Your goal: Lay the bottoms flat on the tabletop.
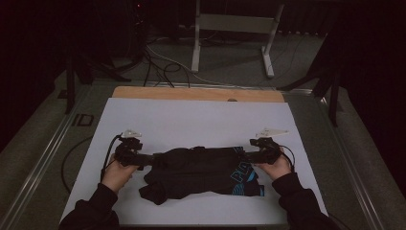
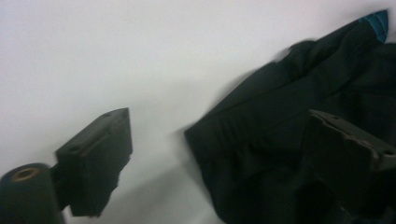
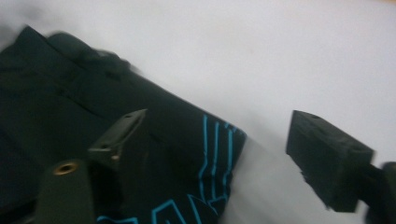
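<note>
Black garment lies lengthwise between both spread hand-held grippers, left and right, one at each end

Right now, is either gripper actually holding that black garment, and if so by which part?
Nothing is held. Both the left gripper and the right gripper stand open at the ends of the black garment, with no cloth pinched.

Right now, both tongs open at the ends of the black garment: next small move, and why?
Probably close both on the garment's ends. The left tongs and right tongs each stand open astride an edge, one jaw over cloth, one over the white sheet, gripping nothing. It lies folded and bunched.
</note>
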Tool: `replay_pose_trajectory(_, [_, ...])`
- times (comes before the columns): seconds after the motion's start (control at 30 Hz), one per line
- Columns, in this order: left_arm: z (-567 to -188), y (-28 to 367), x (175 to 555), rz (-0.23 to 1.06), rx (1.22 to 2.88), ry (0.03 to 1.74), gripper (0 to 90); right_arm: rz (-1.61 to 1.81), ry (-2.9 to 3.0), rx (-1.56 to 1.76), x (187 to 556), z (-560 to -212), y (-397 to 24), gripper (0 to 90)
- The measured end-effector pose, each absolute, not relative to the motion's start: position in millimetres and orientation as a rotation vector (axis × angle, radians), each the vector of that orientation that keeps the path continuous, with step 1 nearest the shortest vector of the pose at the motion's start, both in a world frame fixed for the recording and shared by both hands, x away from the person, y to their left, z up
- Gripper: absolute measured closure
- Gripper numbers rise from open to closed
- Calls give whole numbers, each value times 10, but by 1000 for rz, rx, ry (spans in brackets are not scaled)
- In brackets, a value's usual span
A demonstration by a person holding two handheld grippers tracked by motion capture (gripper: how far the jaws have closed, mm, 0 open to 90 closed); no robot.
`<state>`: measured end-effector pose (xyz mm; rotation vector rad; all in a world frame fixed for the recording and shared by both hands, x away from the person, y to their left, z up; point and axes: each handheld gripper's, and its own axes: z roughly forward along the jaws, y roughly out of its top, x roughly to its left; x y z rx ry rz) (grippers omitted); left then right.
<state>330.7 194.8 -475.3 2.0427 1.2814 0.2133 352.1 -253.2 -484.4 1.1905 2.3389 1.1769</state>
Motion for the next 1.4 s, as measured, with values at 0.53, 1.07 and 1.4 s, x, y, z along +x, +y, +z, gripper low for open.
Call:
replay_pose_trajectory(0.53, [-5097, 1843, 3398, 173, 2116, 1307, 494, 1044, 2393, 1209, 3637, -5116, -2446, 784])
replay_pose_trajectory(1.07, [-5009, 1761, 3384, 285, 2122, 1266, 824, 1078, 2349, 1169, 3585, -5029, -2449, 808])
replay_pose_trajectory(1.4, [-4717, 1797, 3693, 367, 2118, 1200, 825, 1139, 2279, 1169, 3663, -4923, -2459, 809])
